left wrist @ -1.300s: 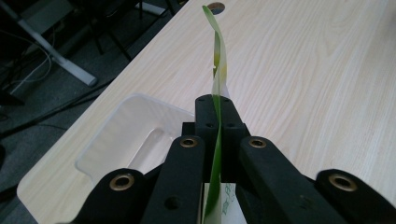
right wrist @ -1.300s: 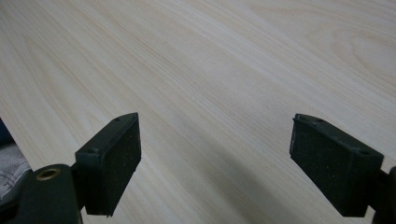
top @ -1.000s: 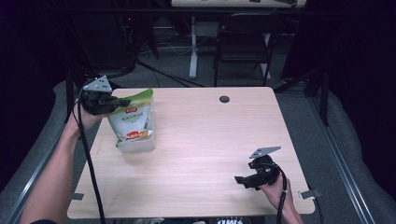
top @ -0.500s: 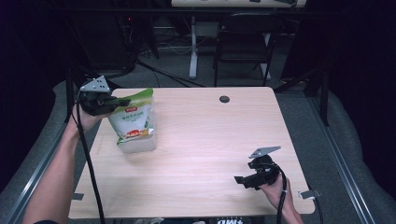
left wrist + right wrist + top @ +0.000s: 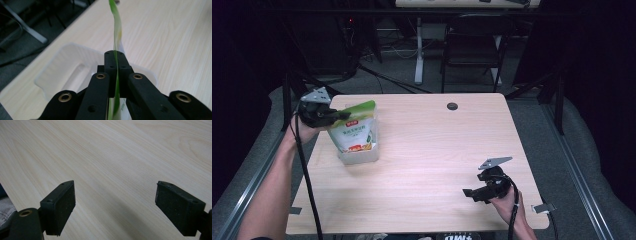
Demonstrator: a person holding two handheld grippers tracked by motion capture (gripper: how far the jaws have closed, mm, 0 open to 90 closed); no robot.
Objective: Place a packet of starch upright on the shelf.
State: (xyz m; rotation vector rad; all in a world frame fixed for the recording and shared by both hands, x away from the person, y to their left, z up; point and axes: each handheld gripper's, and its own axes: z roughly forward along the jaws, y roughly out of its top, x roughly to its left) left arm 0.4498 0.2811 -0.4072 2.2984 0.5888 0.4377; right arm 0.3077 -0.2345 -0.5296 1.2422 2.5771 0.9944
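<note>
A green and white snack pouch (image 5: pixel 354 131) stands upright in a white plastic tray (image 5: pixel 358 155) at the table's left. My left gripper (image 5: pixel 343 115) is shut on the pouch's green top edge (image 5: pixel 115 37), which runs thin between the jaws in the left gripper view, above the white tray (image 5: pixel 67 67). My right gripper (image 5: pixel 468 194) rests low over the table's near right, open, with bare wood between its two pads (image 5: pixel 61 206).
A small black round grommet (image 5: pixel 452 106) sits near the table's far edge. The light wooden table (image 5: pixel 437 145) has dark floor, a chair (image 5: pixel 472 47) and desk legs beyond its far side. Cables trail from both grippers.
The left gripper and the pouch have shifted very slightly. The right gripper has stayed in place.
</note>
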